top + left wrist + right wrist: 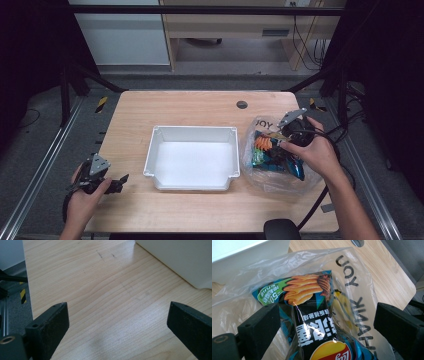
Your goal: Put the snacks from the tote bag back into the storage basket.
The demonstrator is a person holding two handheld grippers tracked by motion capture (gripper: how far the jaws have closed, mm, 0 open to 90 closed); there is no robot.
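Pale wood table (200, 107) carries a white tray (192, 131) at its middle and a clear plastic bag (250, 137) near the right edge, chip packet (265, 150) inside, its long axis running toward the far edge. Right gripper (282, 137) hangs directly over the packet, jaws apart, nothing pinched. Left gripper (120, 181) sits at the near left corner, jaws apart, well away. Bare wood lies around the bag.

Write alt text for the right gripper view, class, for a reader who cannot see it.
A black and teal chip bag lies in a clear plastic bag between the right gripper's open black jaws. A white bin and the wooden table lie beyond.
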